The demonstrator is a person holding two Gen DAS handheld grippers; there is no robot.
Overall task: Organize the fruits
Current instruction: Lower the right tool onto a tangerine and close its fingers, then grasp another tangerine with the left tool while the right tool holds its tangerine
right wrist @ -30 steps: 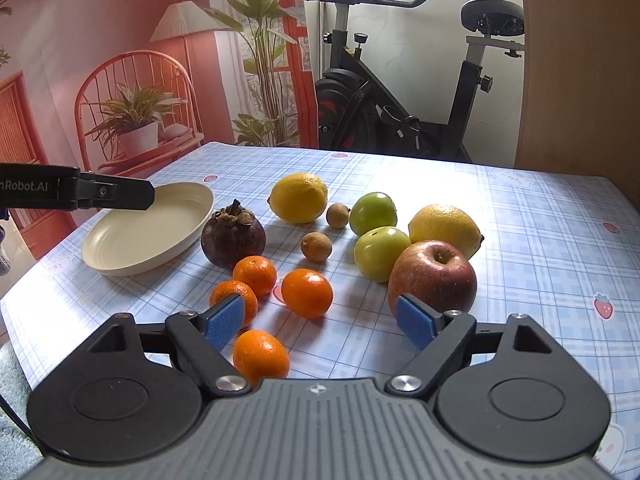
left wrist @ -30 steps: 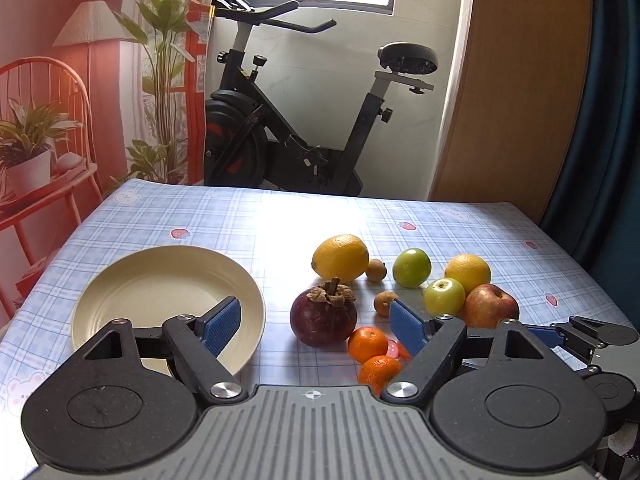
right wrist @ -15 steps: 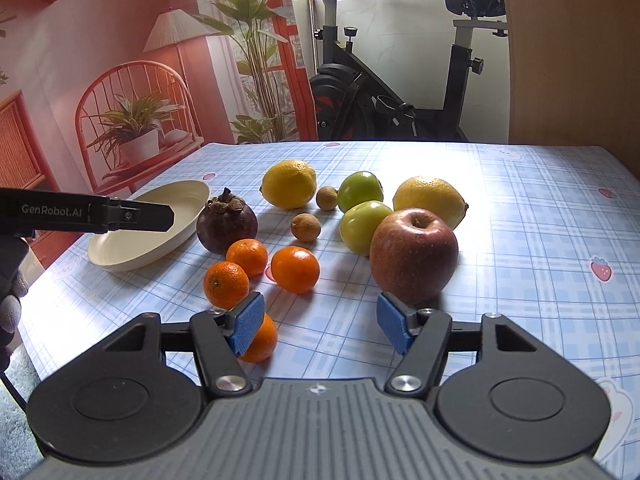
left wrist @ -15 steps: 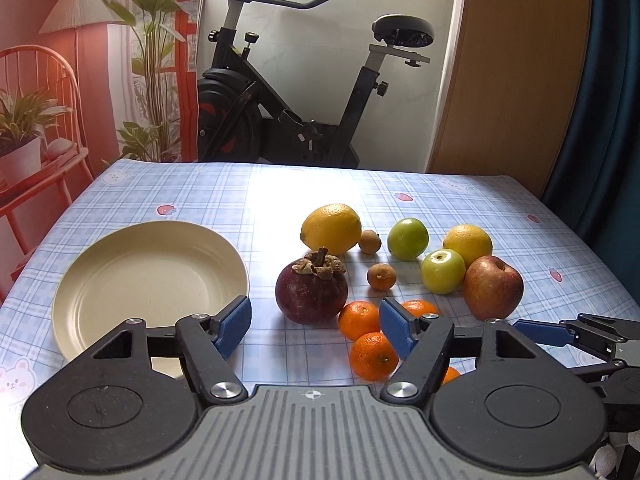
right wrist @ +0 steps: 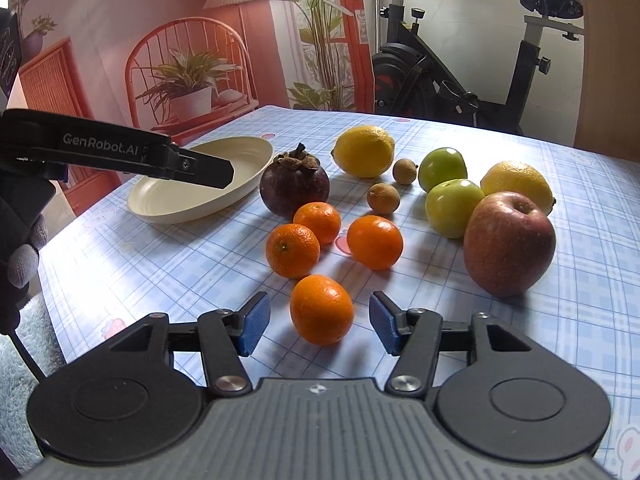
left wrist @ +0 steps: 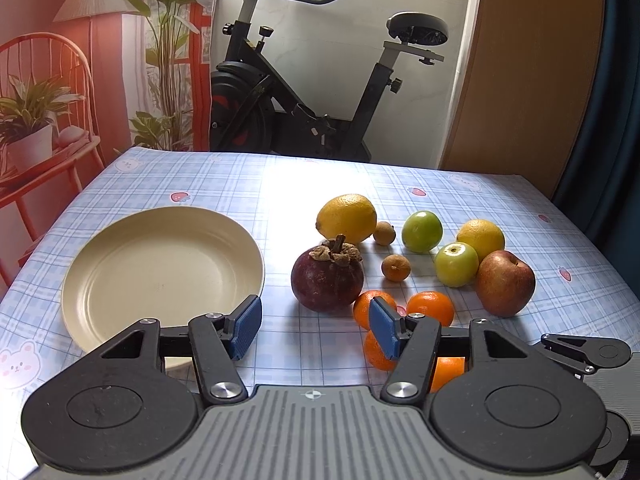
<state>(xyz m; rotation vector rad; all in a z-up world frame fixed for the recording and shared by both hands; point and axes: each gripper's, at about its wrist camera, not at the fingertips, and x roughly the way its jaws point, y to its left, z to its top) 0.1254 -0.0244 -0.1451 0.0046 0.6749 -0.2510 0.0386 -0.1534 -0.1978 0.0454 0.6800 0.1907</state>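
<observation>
Right wrist view: right gripper (right wrist: pixel 316 326) closing, pads flanking, not touching, the nearest orange (right wrist: pixel 321 309) at lower centre. Left gripper (left wrist: pixel 314 328) closing on nothing; plate (left wrist: pixel 120 240) at left.

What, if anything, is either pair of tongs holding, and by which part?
Nothing is held. The right tongs are closing around the nearest orange, pads not yet touching. The left tongs are closing on nothing.
</observation>
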